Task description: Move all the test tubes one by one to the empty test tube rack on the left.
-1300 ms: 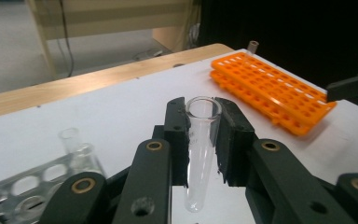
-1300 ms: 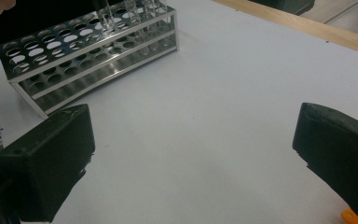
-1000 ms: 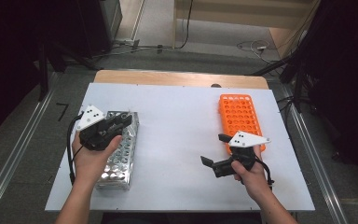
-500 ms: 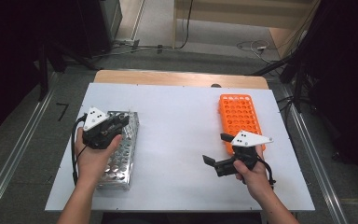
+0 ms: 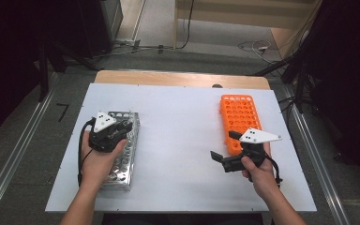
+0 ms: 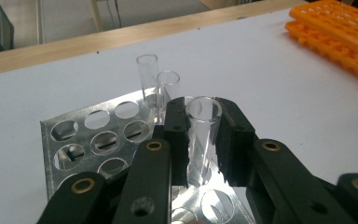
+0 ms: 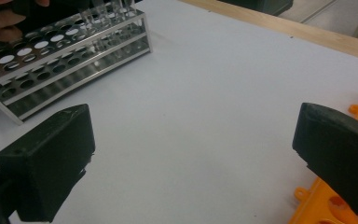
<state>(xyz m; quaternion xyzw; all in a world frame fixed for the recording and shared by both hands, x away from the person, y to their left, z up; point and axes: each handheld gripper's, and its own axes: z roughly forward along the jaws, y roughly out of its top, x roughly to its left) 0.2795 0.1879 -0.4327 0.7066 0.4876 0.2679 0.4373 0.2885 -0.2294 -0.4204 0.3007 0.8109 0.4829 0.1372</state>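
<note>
Left gripper view: left gripper (image 6: 204,140) clamped on a clear glass tube (image 6: 202,133) standing in the metal rack (image 6: 81,144); two more tubes (image 6: 157,84) at 11 o'clock beyond. Right gripper (image 7: 191,158), jaws wide apart, hovers near the orange rack (image 5: 239,117).

Left gripper (image 5: 122,127) now lower over the far end of the metal rack (image 5: 122,164), slightly down-frame from a second ago in the high view. Clear tube (image 6: 202,135) clamped between its jaws, lower end sunk into a rack hole.
</note>
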